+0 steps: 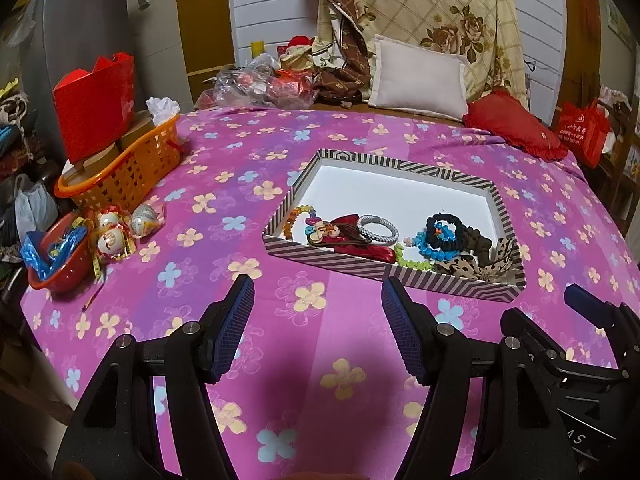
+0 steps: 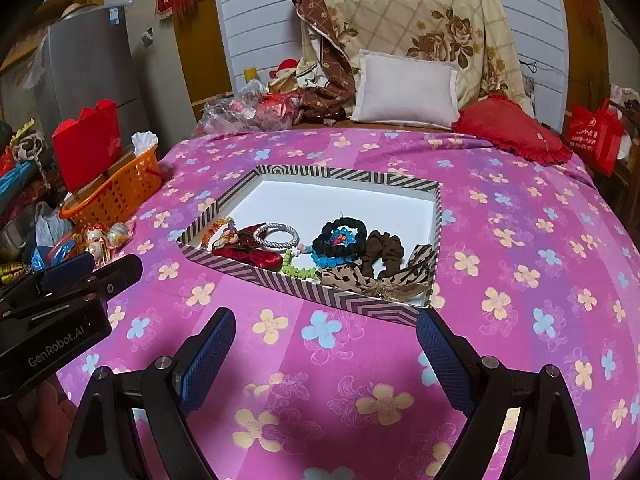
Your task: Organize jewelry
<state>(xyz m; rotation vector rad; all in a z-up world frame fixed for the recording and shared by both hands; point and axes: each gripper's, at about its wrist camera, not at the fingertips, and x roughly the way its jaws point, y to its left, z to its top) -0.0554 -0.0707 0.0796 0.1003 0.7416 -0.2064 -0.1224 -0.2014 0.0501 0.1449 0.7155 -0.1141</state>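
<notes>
A striped box with a white inside lies on the pink flowered sheet. Along its near edge lie a colourful bead bracelet, a red velvet bow, a silver bangle, a blue bead bracelet with a black scrunchie, a green bead bracelet, a brown scrunchie and a leopard bow. My left gripper is open and empty, just short of the box. My right gripper is open and empty, also just short of it.
An orange basket with a red box stands at the left bed edge, beside wrapped balls and a red bowl. Pillows, a red cushion and plastic bags lie at the head end.
</notes>
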